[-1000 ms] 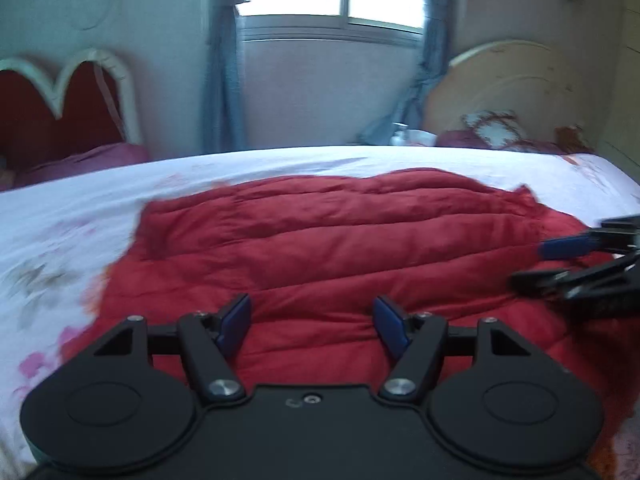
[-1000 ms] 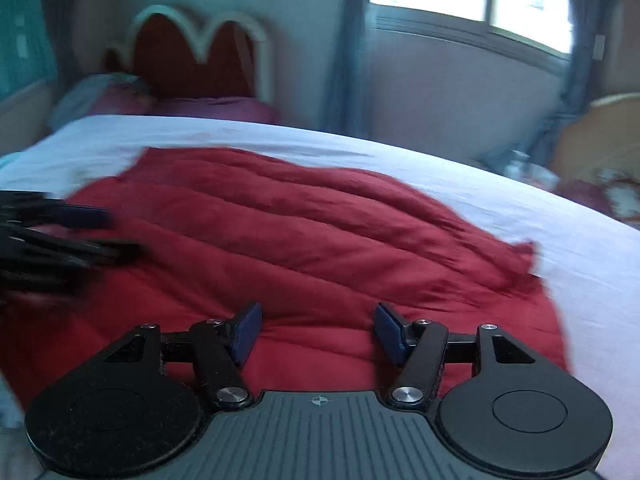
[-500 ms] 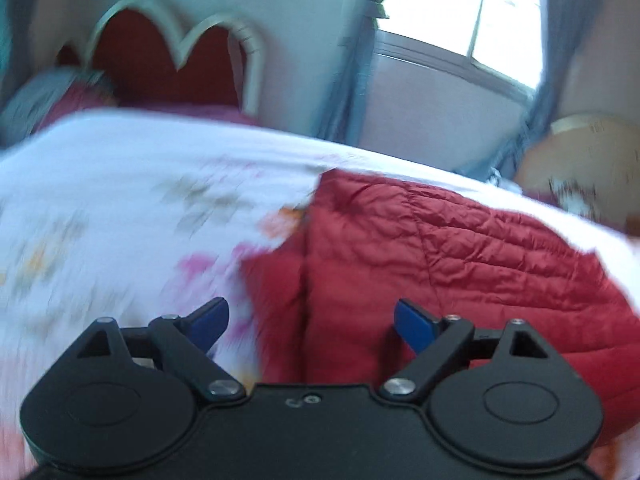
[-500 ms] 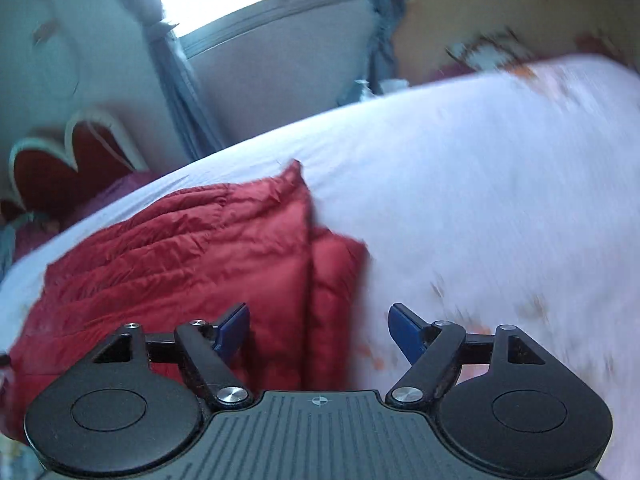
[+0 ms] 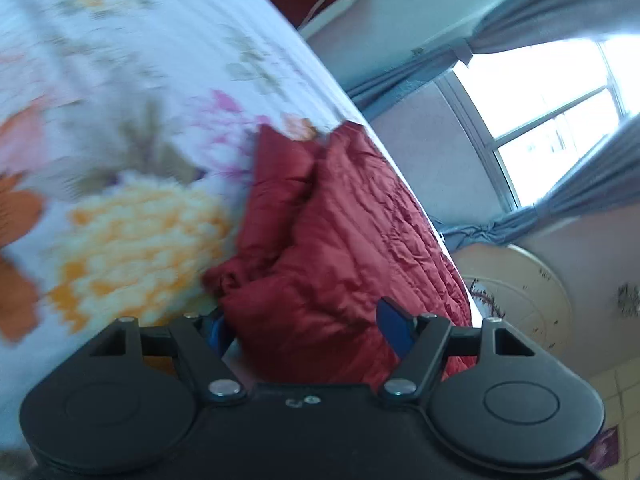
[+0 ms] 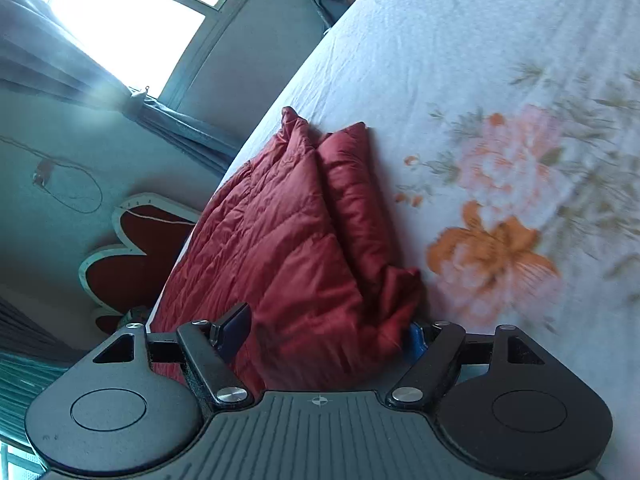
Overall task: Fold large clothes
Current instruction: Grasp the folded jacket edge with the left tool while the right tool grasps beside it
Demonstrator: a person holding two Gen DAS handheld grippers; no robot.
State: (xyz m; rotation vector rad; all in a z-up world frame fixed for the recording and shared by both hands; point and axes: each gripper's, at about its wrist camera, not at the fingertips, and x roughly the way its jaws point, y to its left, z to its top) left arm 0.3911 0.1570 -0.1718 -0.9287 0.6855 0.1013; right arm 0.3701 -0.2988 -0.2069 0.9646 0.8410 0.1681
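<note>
A red quilted down jacket lies on the floral bed sheet. In the left wrist view my left gripper is tilted, open, with the jacket's left end between its blue-padded fingers; the left pad is partly hidden by cloth. In the right wrist view the jacket fills the gap of my right gripper, which is open around the jacket's right end. The right finger is mostly hidden behind the fabric. Neither gripper shows in the other's view.
White sheet with orange and pink flowers spreads beside the jacket. A window with blue curtains, a red heart-shaped headboard and a round cream headboard stand beyond the bed.
Both grippers swung outward to the jacket's two ends, dropped low and tilted. The jacket ends now sit between the open fingers; earlier they hovered above its middle.
</note>
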